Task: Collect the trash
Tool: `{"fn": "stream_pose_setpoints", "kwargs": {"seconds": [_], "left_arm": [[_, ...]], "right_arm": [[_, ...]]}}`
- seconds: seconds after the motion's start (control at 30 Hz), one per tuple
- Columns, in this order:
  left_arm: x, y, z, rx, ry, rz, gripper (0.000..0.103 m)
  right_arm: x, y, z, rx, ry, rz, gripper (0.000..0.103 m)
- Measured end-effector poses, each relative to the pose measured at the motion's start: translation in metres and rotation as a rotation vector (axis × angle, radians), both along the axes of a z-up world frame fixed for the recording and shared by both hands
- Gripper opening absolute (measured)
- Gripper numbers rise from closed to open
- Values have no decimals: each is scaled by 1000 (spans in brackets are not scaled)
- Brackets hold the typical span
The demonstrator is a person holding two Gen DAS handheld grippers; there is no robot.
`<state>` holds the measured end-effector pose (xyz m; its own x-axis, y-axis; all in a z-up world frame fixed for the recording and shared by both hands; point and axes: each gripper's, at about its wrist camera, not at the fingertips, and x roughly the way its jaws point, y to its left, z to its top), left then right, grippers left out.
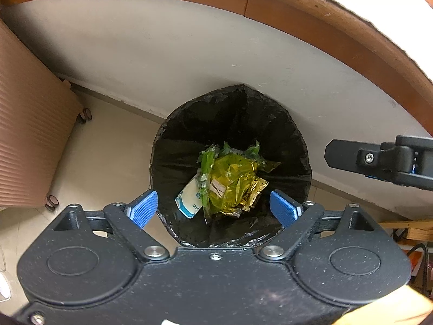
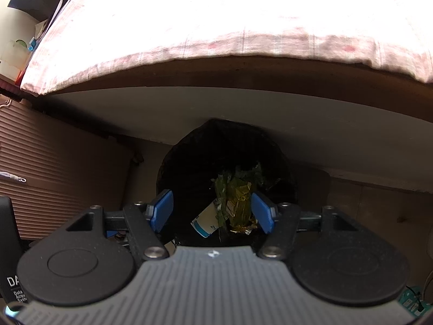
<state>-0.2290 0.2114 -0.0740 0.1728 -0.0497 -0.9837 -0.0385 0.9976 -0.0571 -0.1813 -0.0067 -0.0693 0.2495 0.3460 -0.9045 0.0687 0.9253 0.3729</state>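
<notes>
A bin lined with a black bag [image 1: 173,146] stands on the floor against a white wall. Inside it lie a crumpled yellow-gold wrapper [image 1: 235,181], green plastic scraps [image 1: 208,159] and a white and blue paper cup [image 1: 190,197]. My left gripper [image 1: 213,208] hangs straight above the bin, open, its blue pads apart with nothing between them. The right gripper [image 2: 212,212] also looks down into the bin [image 2: 176,168], open and empty; the cup [image 2: 207,220] and wrapper [image 2: 239,203] lie far below it. One black finger of the right gripper [image 1: 349,157] shows at the right edge of the left wrist view.
A brown ribbed cabinet on castors [image 1: 29,135] stands left of the bin. A wooden table edge [image 1: 297,13] with a pink checked cloth [image 2: 216,27] overhangs the bin. Wooden slats and cables [image 1: 414,233] lie to the right on the floor.
</notes>
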Motion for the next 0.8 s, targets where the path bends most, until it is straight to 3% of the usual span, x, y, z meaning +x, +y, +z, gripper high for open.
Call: {"fn": "stream_pose_setpoints", "kwargs": {"seconds": [0.8], "left_arm": [[-7,-2,-3,-71,29,-14,90]], "right_arm": [[-6,6,2,-8,-9,-3,75]]}}
